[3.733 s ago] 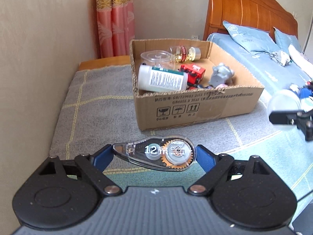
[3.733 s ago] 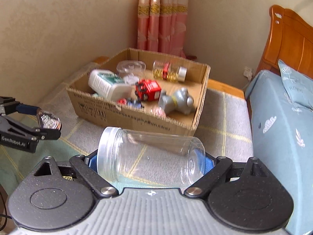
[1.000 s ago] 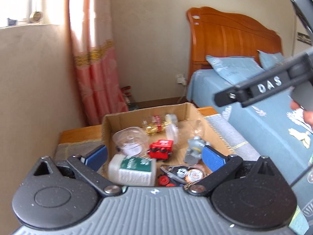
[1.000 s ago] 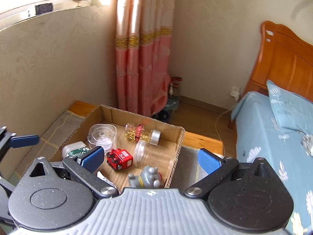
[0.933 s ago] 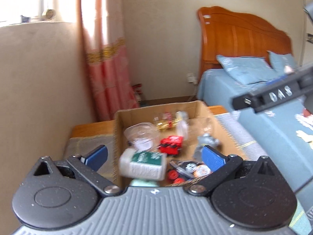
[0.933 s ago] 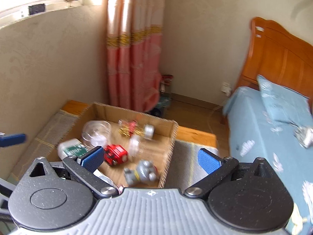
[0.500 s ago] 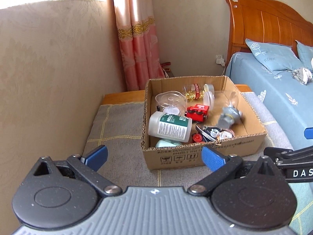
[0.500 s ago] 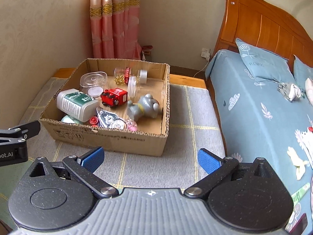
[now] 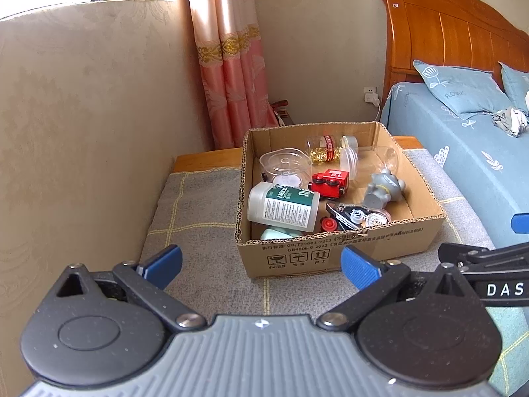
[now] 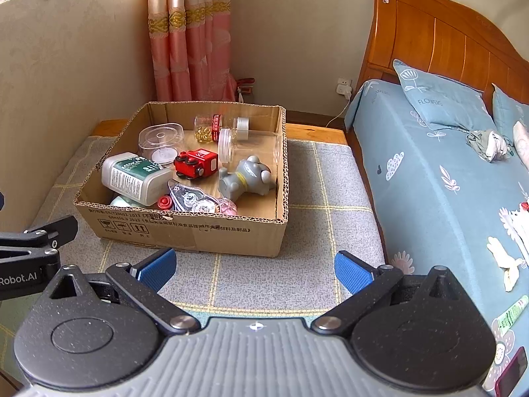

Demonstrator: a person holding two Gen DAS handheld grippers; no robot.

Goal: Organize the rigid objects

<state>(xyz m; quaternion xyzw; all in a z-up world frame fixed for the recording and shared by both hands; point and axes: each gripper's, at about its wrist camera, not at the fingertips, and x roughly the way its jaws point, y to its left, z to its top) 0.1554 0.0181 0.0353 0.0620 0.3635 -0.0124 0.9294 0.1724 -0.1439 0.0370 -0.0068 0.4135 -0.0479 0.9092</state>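
Note:
A cardboard box point(image 9: 334, 251) point(image 10: 198, 231) stands on a grey checked mat. Inside lie a white bottle with a green label point(image 9: 284, 205) point(image 10: 135, 177), a red toy car point(image 9: 330, 183) point(image 10: 196, 162), a grey figurine point(image 9: 383, 187) point(image 10: 246, 175), a clear jar point(image 9: 370, 160) point(image 10: 251, 147), a correction tape dispenser point(image 9: 357, 216) point(image 10: 190, 197), a round clear container point(image 9: 284, 165) point(image 10: 161, 142) and a small jar of gold beads point(image 9: 325, 149) point(image 10: 215, 125). My left gripper point(image 9: 261, 266) and right gripper point(image 10: 254, 269) hover open and empty, short of the box's near wall.
A bed with a blue sheet point(image 10: 446, 178) and wooden headboard point(image 9: 453, 39) lies to the right. A beige wall point(image 9: 82, 132) and pink curtain point(image 10: 191, 33) bound the left and back. The right gripper's arm point(image 9: 489, 274) shows in the left view.
Both grippers let go of their loads, the tape dispenser and the clear jar, which now lie in the box. Both have since drawn back from above the box, open and empty.

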